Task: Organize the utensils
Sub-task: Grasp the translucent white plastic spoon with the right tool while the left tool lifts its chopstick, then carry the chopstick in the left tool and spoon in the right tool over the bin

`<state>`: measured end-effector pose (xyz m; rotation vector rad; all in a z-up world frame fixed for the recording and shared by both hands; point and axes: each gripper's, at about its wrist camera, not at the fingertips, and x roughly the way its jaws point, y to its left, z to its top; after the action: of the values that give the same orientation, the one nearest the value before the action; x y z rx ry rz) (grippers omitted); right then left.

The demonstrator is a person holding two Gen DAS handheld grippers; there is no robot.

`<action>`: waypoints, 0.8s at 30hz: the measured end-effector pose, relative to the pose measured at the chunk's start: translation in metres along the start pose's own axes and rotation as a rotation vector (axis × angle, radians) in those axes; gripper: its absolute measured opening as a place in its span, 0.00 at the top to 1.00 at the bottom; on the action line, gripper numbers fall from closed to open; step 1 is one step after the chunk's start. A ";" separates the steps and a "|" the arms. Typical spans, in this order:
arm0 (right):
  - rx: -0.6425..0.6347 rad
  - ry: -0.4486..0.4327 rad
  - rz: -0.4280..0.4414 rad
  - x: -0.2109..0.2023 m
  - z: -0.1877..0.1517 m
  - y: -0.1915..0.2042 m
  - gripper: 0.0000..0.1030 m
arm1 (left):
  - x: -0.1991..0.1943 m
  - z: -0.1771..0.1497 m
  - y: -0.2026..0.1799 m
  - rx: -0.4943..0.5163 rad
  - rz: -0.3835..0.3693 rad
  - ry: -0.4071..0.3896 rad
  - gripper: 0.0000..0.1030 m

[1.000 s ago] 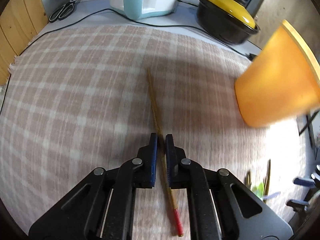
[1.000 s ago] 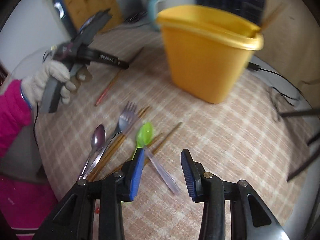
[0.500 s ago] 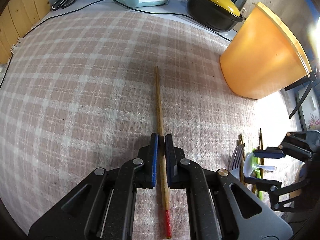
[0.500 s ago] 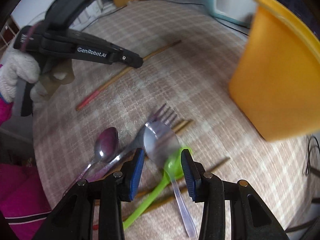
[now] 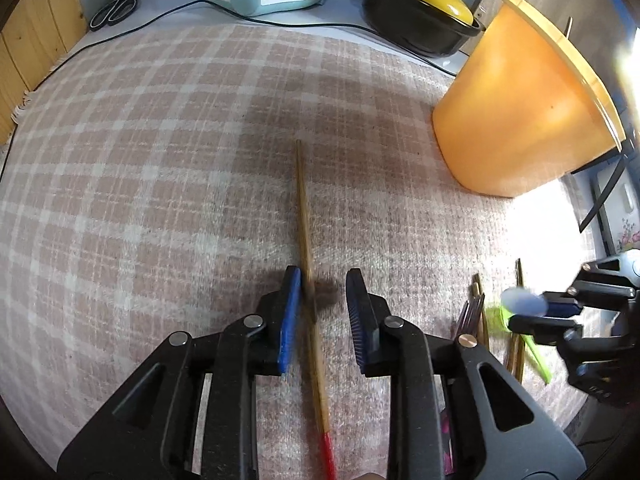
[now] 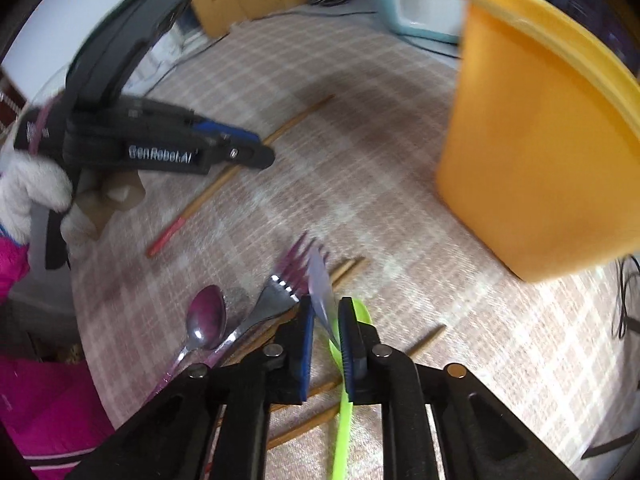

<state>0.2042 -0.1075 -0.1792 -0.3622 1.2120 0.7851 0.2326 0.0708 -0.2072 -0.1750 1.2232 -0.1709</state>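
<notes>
While spread wide over the red-tipped chopstick [image 5: 306, 240] lying loose on the checked cloth [image 5: 160, 160] left of the yellow bin [image 5: 520, 120], left gripper [image 5: 323, 292]: best centred over the stick before pinching, since it sits nearer the left pad. Seen from the right wrist only: right gripper [image 6: 323, 320] clamped on a clear plastic spoon [image 6: 320, 280], lifted above fork [image 6: 280, 292], metal spoon [image 6: 206, 316], green spoon [image 6: 346, 400]; gloved left hand [image 6: 28, 192] too.
</notes>
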 end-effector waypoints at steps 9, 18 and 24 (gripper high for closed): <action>0.121 -0.110 0.002 -0.037 -0.017 -0.007 0.97 | 0.001 0.009 0.018 -0.054 -0.046 -0.009 0.96; 0.237 -0.250 -0.016 -0.081 -0.029 -0.014 0.97 | -0.040 0.003 0.017 -0.066 -0.100 -0.111 0.96; 0.306 -0.363 -0.031 -0.114 -0.040 -0.010 0.97 | -0.081 0.000 0.004 -0.032 -0.124 -0.199 0.96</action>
<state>0.1677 -0.1790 -0.0877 0.0152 0.9613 0.5953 0.2061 0.0926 -0.1337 -0.2893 1.0175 -0.2360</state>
